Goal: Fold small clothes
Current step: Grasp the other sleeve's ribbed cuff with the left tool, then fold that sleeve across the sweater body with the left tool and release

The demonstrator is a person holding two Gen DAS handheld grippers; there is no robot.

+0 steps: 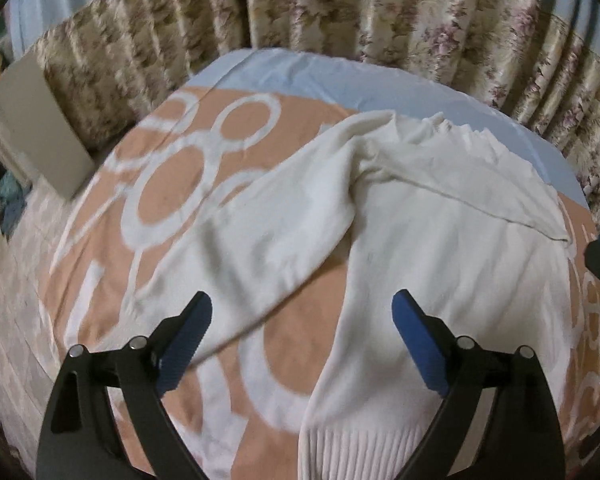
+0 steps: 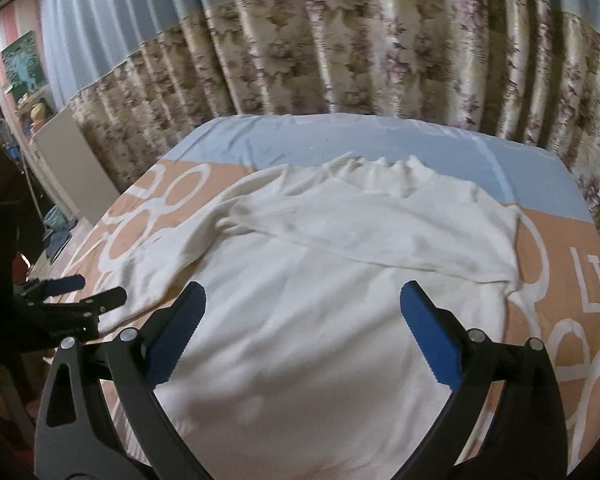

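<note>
Holding my left gripper (image 1: 302,340) spread wide with nothing between its ribbed blue pads, I hover over a cream knit sweater (image 1: 440,248), ribbed at the hem. My right gripper (image 2: 302,334) gapes too, above the sweater's smooth body. It lies flat on the bed (image 2: 556,240), whose peach cover shows white rings and letters "LT".

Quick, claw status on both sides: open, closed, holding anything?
Left claw: open, holding nothing, above the white sweater's sleeve.
Right claw: open, holding nothing, over the sweater's body.
</note>
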